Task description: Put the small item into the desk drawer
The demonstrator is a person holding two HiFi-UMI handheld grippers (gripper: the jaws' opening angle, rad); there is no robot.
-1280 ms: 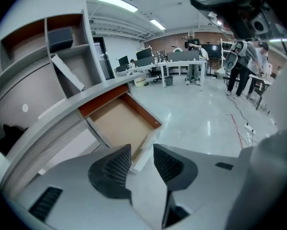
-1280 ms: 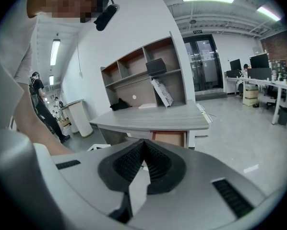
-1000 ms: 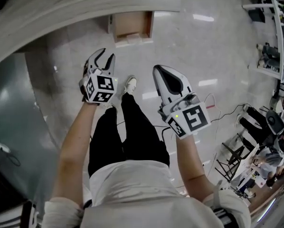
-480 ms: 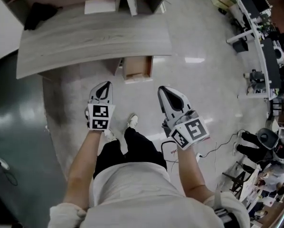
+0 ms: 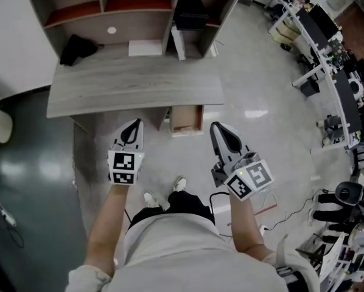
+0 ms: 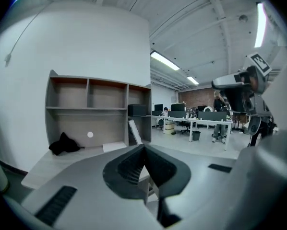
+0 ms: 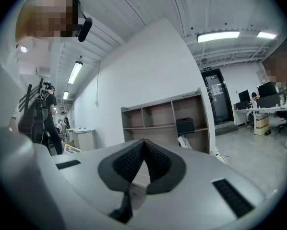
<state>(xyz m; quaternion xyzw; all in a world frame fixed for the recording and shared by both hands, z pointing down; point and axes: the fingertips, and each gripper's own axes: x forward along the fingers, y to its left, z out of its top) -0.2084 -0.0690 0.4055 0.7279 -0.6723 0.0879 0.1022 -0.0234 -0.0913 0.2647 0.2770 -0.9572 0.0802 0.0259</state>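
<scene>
Ahead stands the desk (image 5: 133, 87), its drawer (image 5: 185, 119) apparently pulled out under the front edge. The left gripper (image 5: 134, 125) and right gripper (image 5: 218, 128) hang short of it, jaws together and empty. Best to step closer, then open for the white item (image 5: 112, 30), probably the target, by the shelves (image 5: 139, 5).

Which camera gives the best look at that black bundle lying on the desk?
The head view: it shows the black bundle whole from above, at the far left of the desk, against the shelf unit. The left gripper view catches it side-on, low and small. The right gripper view does not show it.
</scene>
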